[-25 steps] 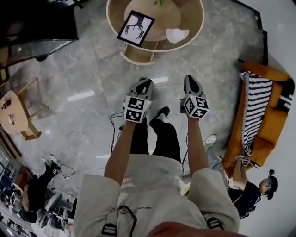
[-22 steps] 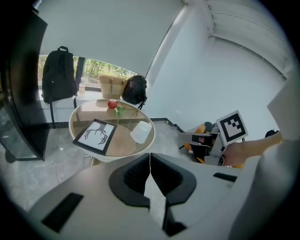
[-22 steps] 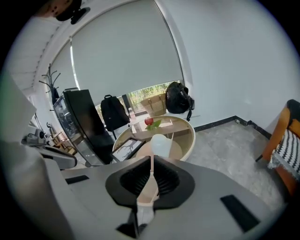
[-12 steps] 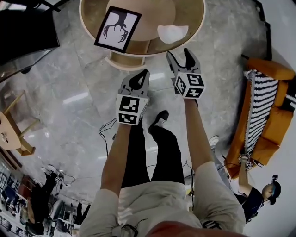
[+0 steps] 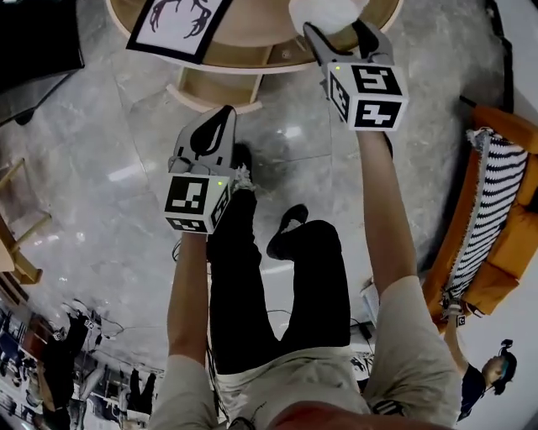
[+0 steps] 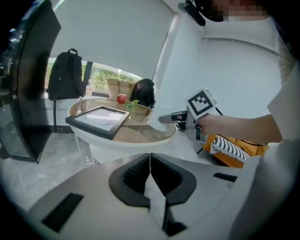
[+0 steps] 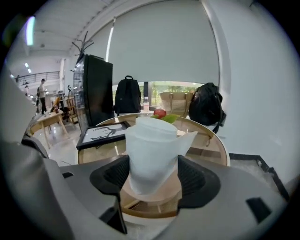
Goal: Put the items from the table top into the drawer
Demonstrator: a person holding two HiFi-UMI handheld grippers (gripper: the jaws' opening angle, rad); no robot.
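Now the right gripper [image 5: 339, 29] reaches over the near edge of the round tabletop [image 5: 252, 38]. Its fingers [image 7: 199, 180] have just been opening and stand wide on either side of a white folded paper [image 7: 151, 154], which stands by that edge unpressed. The left gripper [image 5: 220, 117] hangs short of the tabletop, its fingers [image 6: 133, 176] closed together and empty. A framed picture [image 5: 178, 18] lies on the tabletop's left part.

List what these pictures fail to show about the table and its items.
- Drawer: seen in no view.
- Picture frame: head view, top edge cuts it off.
- Red fruit: right gripper view, white folded item hides its base.
- Table, far side: head view, beyond the top edge.
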